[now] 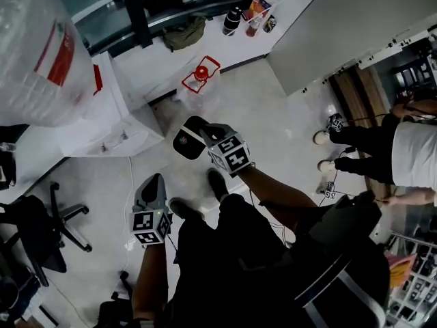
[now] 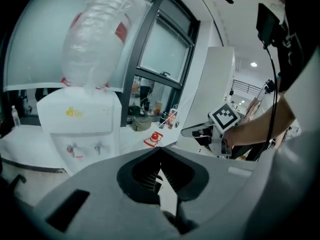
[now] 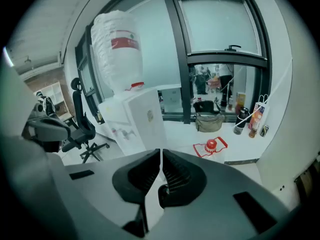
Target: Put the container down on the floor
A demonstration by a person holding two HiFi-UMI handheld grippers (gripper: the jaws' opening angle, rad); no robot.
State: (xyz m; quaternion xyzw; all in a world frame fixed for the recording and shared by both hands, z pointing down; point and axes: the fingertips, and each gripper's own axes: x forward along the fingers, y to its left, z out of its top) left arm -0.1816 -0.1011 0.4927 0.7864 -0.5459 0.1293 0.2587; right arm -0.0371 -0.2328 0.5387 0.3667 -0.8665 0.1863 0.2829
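Container [image 1: 200, 74], clear w/ red cap, is standing approx 12 o'clock from my tongs, on the floor by the look of it, just beside the white ledge [image 1: 235, 46], so I'm reading the put-down step as done. I'm holding left gripper [image 1: 156, 180] and right gripper [image 1: 184, 141] both closed on nothing, well apart from it. Next move: I'm reckoning no grip is needed, just staying clear of it.
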